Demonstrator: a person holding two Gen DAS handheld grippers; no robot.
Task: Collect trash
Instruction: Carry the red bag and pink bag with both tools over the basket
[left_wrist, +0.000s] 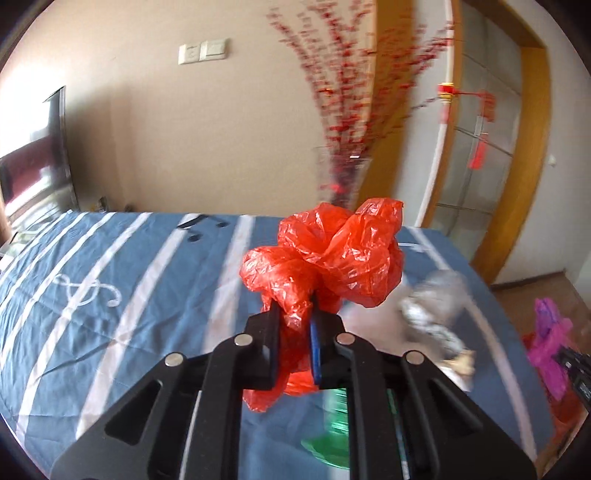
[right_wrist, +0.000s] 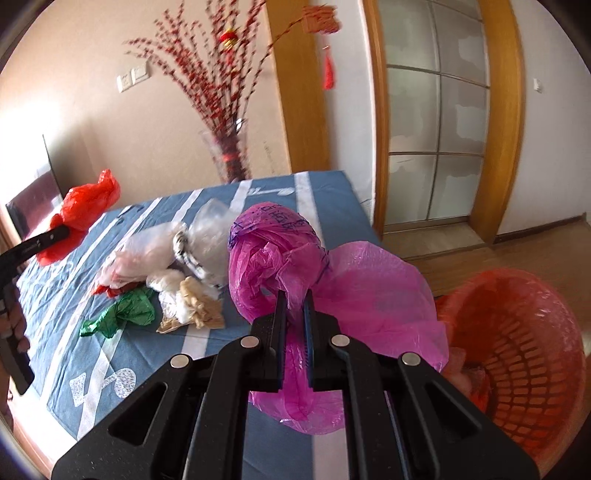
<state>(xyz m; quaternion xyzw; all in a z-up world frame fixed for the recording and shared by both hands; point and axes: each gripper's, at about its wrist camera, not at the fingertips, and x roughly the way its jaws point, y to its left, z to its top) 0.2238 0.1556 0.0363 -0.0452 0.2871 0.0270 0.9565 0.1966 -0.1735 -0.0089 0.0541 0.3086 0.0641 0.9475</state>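
My left gripper (left_wrist: 295, 314) is shut on a crumpled red plastic bag (left_wrist: 325, 254) and holds it above the blue striped table; the bag also shows in the right wrist view (right_wrist: 86, 201). My right gripper (right_wrist: 294, 301) is shut on a magenta plastic bag (right_wrist: 332, 273), held over the table's right edge beside an orange trash basket (right_wrist: 517, 354) lined with a red bag. The magenta bag shows far right in the left wrist view (left_wrist: 546, 339). A pile of trash lies on the table: clear bags (right_wrist: 207, 229), white and beige paper wads (right_wrist: 184, 299), a green bag (right_wrist: 125, 312).
The table has a blue cloth with white stripes (left_wrist: 110, 280). A glass vase with red-berry branches (right_wrist: 229, 155) stands behind the table. A wooden-framed glass door (right_wrist: 436, 122) is at the right. A dark screen (left_wrist: 37, 166) stands at the left.
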